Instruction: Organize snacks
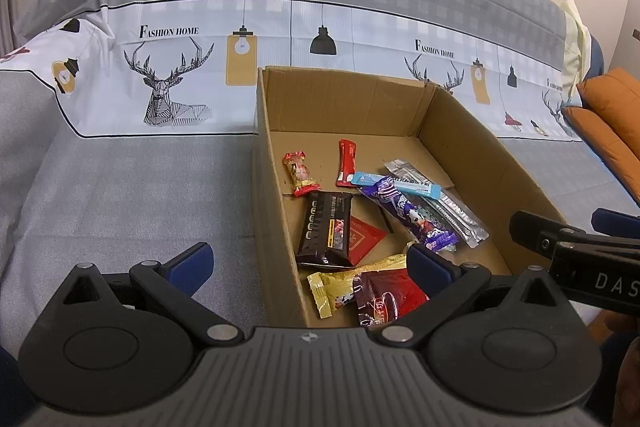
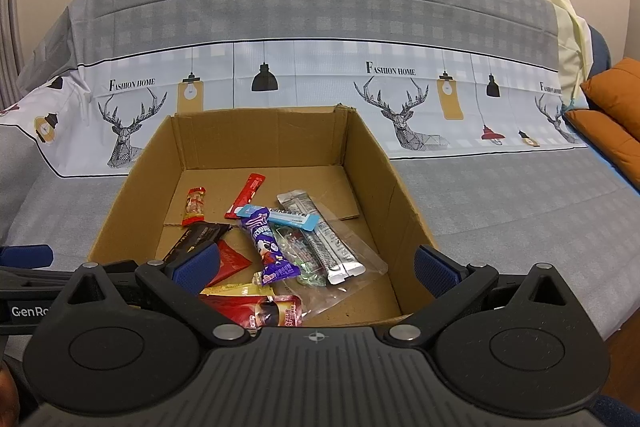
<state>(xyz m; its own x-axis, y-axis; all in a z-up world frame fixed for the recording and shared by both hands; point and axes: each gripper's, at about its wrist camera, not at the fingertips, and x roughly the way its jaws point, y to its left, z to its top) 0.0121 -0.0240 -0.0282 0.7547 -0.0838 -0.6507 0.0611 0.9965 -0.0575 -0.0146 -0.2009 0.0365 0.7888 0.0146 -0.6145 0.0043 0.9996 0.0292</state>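
Observation:
An open cardboard box (image 1: 472,139) (image 2: 372,155) sits on the covered sofa seat and holds several snack packets: a purple bar (image 1: 408,213) (image 2: 268,247), a black packet (image 1: 326,229), a red stick (image 1: 347,163) (image 2: 246,195), a silver pouch (image 2: 320,235), a yellow packet (image 1: 340,285) and a dark red packet (image 1: 384,293) (image 2: 260,309). My left gripper (image 1: 308,267) is open and empty above the box's near left wall. My right gripper (image 2: 316,265) is open and empty above the box's near edge. The right gripper also shows at the right edge of the left wrist view (image 1: 576,247).
The sofa is draped in a grey checked cover (image 1: 120,187) (image 2: 500,195) with a white deer-print band. Orange cushions (image 1: 612,111) (image 2: 616,107) lie at the far right. The other gripper's blue pad (image 2: 24,253) shows at the left edge of the right wrist view.

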